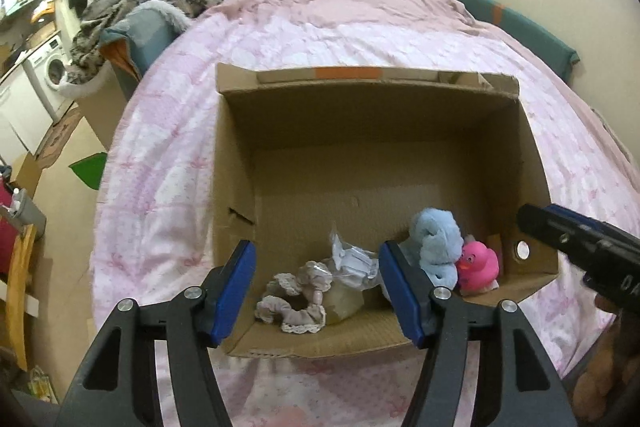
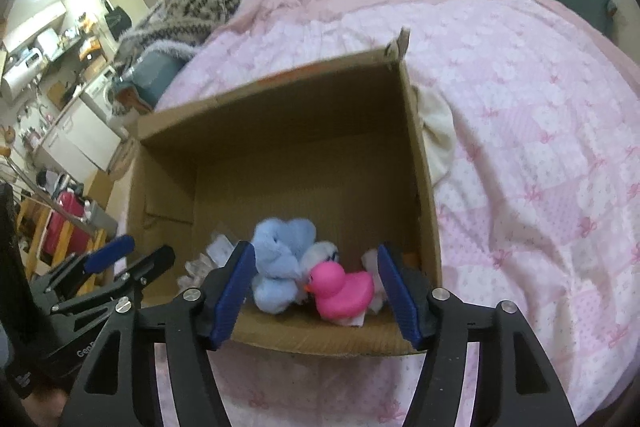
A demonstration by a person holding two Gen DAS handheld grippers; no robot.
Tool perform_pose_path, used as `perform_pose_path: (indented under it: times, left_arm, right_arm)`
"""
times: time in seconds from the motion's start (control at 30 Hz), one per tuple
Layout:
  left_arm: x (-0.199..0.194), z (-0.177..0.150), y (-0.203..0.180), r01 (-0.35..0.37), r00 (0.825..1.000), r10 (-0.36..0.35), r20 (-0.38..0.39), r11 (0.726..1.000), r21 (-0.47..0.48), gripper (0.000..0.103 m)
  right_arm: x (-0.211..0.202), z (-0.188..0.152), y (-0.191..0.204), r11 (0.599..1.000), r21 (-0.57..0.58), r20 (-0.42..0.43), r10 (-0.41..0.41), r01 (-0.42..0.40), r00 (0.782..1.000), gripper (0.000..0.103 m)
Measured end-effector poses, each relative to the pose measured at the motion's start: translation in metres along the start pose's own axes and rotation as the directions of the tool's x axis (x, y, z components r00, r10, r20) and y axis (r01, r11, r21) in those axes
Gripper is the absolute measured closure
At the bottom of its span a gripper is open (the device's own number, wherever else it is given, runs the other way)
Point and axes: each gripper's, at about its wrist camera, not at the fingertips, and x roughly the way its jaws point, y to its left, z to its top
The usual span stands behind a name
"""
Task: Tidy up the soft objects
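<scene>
An open brown cardboard box sits on the pink patterned bedspread. Against the box's near wall lie a beige lace-trimmed scrunchie, a crinkled clear plastic packet, a fluffy light-blue plush toy and a pink rubber duck, the duck touching the plush. The left gripper and the right gripper both hang above that wall, jaws spread wide, holding nothing.

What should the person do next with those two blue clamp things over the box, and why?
Probably swing the right tool out to the cream cloth beside the cardboard box. Both tools are open and hold nothing, the left tool included. The blue plush, pink duck and frilly scrunchie already lie inside, while that cloth is outside its right wall.
</scene>
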Motion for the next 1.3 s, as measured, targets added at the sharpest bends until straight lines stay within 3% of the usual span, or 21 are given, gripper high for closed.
perform_pose_path:
  times: [0.17,0.3,0.43,0.7,0.77,0.9,1.1,1.2,1.3]
  left_arm:
    - [-0.023,0.006,0.01,0.001,0.999,0.001,0.052,0.999,-0.04,0.042]
    - [-0.049,0.01,0.014,-0.007,0.995,0.01,0.102,1.0,-0.026,0.04]
    - [-0.07,0.011,0.022,0.011,0.994,-0.007,0.112,0.999,-0.04,0.039]
    - [-0.109,-0.007,0.032,0.002,0.988,0.005,0.155,0.999,-0.044,0.029]
    - [-0.113,-0.013,0.034,0.003,0.988,0.005,0.154,0.999,-0.052,0.024]
    - [-0.116,-0.031,0.032,-0.006,0.991,0.013,0.134,0.998,-0.057,0.023]
    - [-0.108,-0.048,0.037,0.037,0.993,-0.026,0.117,0.995,-0.092,0.009]
    - [-0.099,-0.05,0.043,0.017,0.993,-0.004,0.114,0.993,-0.12,0.003]
    - [-0.091,-0.05,0.046,0.009,0.995,0.006,0.1,0.989,-0.145,0.001]
  right_arm:
    - [-0.021,0.003,0.002,1.0,0.016,0.063,0.001,-0.002,0.998,0.022]
    - [-0.038,0.007,0.009,1.0,-0.006,0.086,-0.008,0.009,0.996,0.019]
    - [-0.062,0.007,0.016,1.0,-0.021,0.135,-0.003,0.006,0.991,0.004]
    - [-0.098,-0.012,0.027,0.999,-0.039,0.187,0.0,0.007,0.982,0.003]
    - [-0.103,-0.02,0.029,0.999,-0.046,0.186,-0.008,0.017,0.982,0.002]
    - [-0.11,-0.034,0.035,0.995,-0.085,0.199,-0.039,0.057,0.979,0.002]
    - [-0.098,-0.049,0.031,0.997,-0.056,0.169,-0.043,0.053,0.985,0.0]
    - [-0.086,-0.059,0.029,0.994,-0.063,0.181,-0.072,0.085,0.981,0.0]
    - [-0.072,-0.059,0.029,0.992,-0.067,0.135,-0.095,0.105,0.986,0.0]
